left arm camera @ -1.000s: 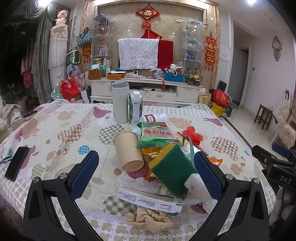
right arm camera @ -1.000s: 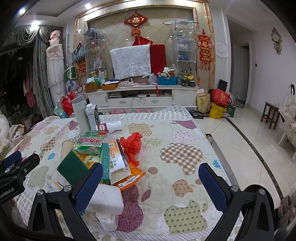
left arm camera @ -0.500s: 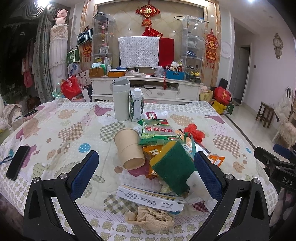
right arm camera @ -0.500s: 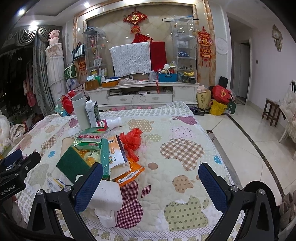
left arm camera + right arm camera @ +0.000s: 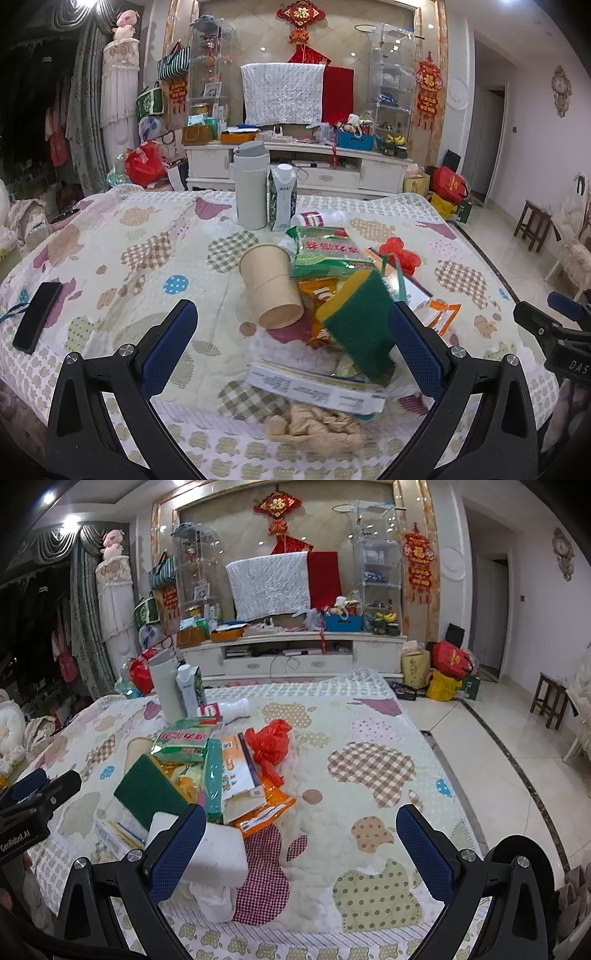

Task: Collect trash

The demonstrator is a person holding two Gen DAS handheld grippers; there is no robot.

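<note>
A heap of trash lies on the quilted table: a tipped paper cup (image 5: 271,286), a green snack packet (image 5: 327,251), a green and yellow sponge (image 5: 358,325), a flat white box (image 5: 317,387), a crumpled brown paper wad (image 5: 317,428) and a red plastic bag (image 5: 269,744). A white foam block (image 5: 218,849) sits at the heap's near right end. My left gripper (image 5: 291,347) hangs open just short of the heap, nothing between its fingers. My right gripper (image 5: 301,845) is open too, its left finger beside the foam block.
A grey flask (image 5: 251,184), a milk carton (image 5: 281,197) and a lying white bottle (image 5: 319,218) stand behind the heap. A black phone (image 5: 37,321) rests at the table's left edge. Tiled floor (image 5: 498,746) and a wooden stool (image 5: 550,698) are to the right.
Both grippers have crept slightly forward and lower toward the heap. Nothing on the table has moved, and both stay open.
</note>
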